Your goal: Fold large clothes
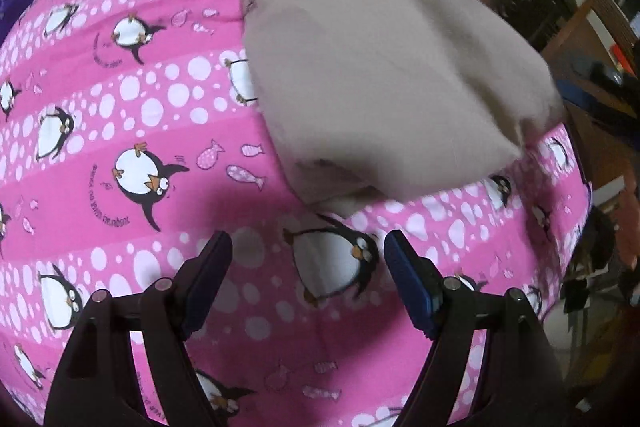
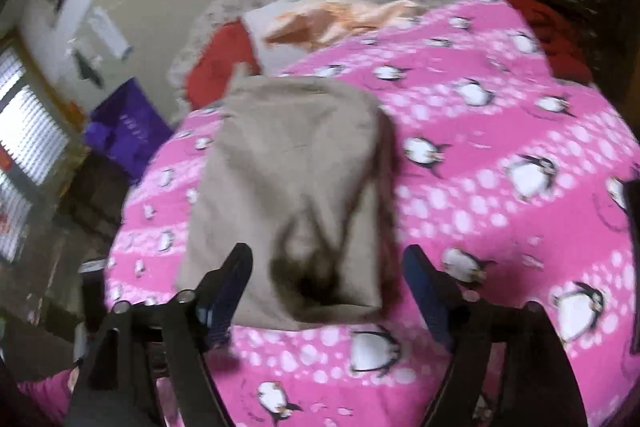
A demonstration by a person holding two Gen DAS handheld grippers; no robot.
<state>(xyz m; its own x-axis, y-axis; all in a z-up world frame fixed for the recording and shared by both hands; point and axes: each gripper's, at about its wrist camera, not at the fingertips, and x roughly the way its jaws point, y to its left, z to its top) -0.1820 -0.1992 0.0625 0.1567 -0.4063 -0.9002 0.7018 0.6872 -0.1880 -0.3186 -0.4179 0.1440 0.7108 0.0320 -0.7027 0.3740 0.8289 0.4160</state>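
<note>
Beige folded garment lies on the pink bedspread; left claw and right claw gape wide, seemingly holding nothing.

Beige garment is folded into a flat rectangle on the pink penguin bedspread, just ahead of the right gripper's tips, a bit blurry.

Dim indoor light, heavy fisheye, motion blur in both views.

Daylight from blinds, left of pink penguin bedspread. Soft shadow on bedspread just ahead of left gripper. Beige garment smeared, worst at near edge; sharper in left view. Corners vignetted black, edges bent.
</note>
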